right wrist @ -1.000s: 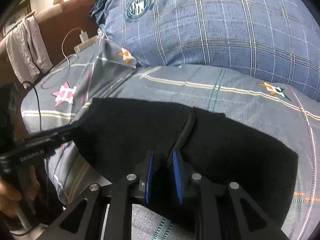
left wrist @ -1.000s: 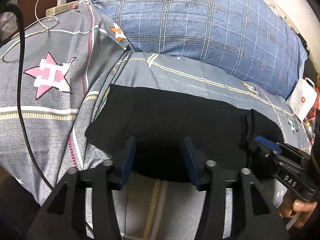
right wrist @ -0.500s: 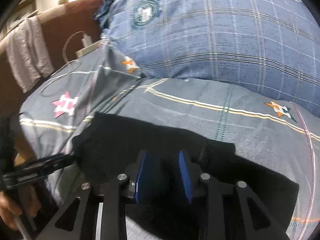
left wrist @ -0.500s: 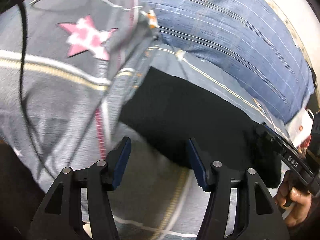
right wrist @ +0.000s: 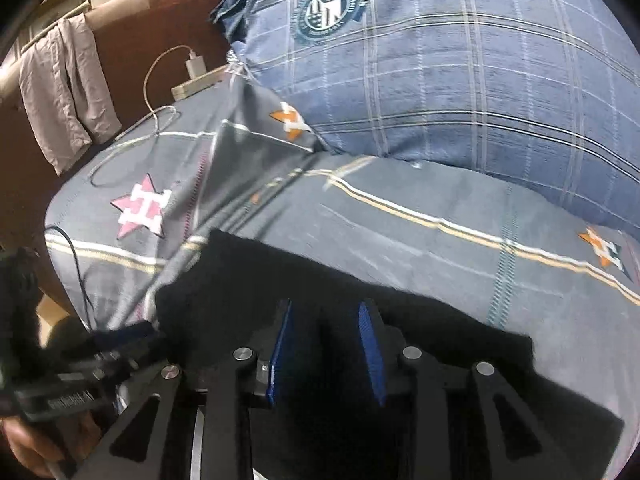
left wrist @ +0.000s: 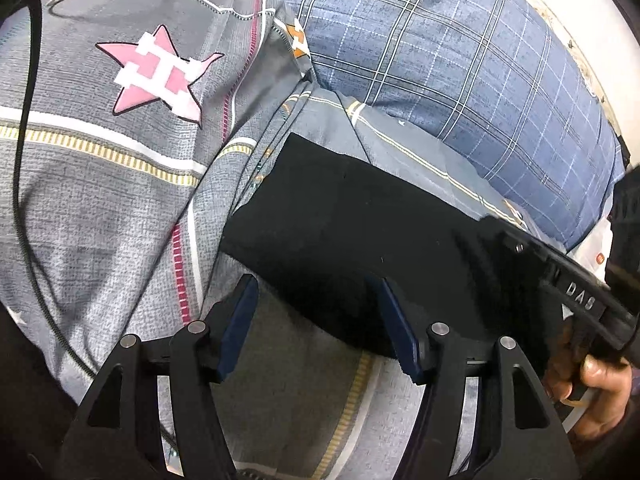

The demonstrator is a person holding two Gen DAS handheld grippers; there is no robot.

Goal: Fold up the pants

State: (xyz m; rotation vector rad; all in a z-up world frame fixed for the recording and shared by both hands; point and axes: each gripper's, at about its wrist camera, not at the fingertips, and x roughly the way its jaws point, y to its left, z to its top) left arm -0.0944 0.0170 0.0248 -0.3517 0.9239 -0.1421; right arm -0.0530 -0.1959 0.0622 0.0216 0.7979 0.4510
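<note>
Dim, warm indoor light fell evenly; both fisheye views curved strongly toward dark rounded corners, and the right wrist view was motion-blurred.

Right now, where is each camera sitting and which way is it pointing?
Left wrist: on the left gripper, facing forward over the black pants on the grey bedspread, plaid pillow behind; its open fingers show, plus the right gripper and its hand.
Right wrist: on the right gripper, facing the same pants and pillow; its open fingers show, with the left gripper at lower left.
Shared: pants, pillow, bedspread, pink star.
</note>
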